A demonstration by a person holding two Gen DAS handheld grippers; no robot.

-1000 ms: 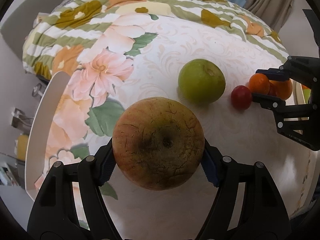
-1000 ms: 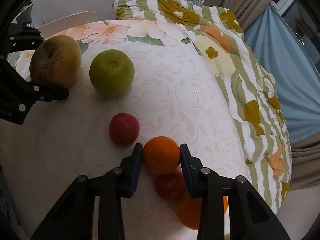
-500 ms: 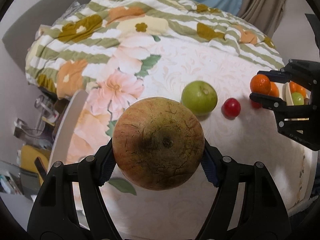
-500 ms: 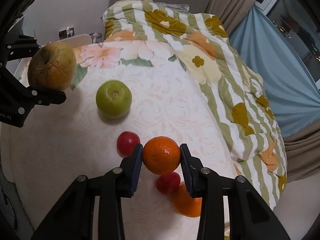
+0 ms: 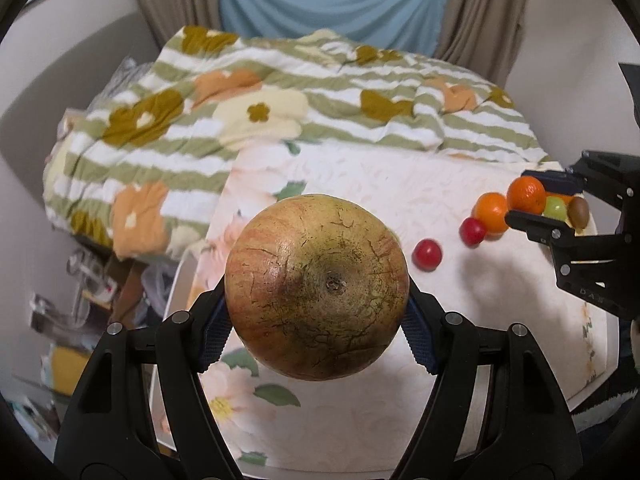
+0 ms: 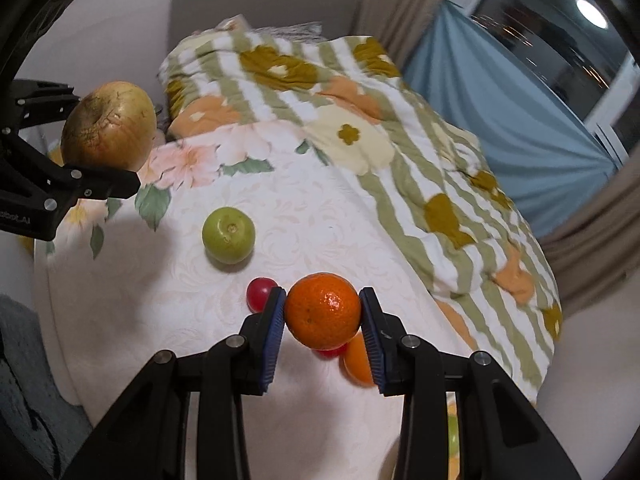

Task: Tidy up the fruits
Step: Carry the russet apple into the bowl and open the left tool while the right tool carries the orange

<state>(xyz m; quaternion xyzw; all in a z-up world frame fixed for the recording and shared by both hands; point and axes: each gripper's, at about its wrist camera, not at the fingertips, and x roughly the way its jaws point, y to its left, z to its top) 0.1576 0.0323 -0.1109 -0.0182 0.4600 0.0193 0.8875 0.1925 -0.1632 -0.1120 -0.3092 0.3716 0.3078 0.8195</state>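
**Both claws lifted, fruit in each**

Compared with a second ago, you have raised both claws off the bed: the sheet and the loose fruit look smaller and farther, and more curtain [image 5: 332, 0] fills the top of the left view. The grips are unchanged.

Your left claw [image 5: 318, 312] stands fairly wide, its pads [image 5: 418, 338] clamped on the big apple [image 5: 316, 286] at lower centre of its frame, clear of the bed [image 5: 400, 184]. The same apple shows at upper left in the right view.

Your right claw [image 6: 322, 318] is nearly closed, clenched on the orange [image 6: 322, 310] at lower centre of its frame, also off the sheet.

Left on the bed in the right view: a green apple [image 6: 228, 234] at centre left, a red fruit [image 6: 260, 292] just left of the claw, another red fruit [image 6: 330, 350] and a second orange [image 6: 358, 360] partly hidden under the held one.
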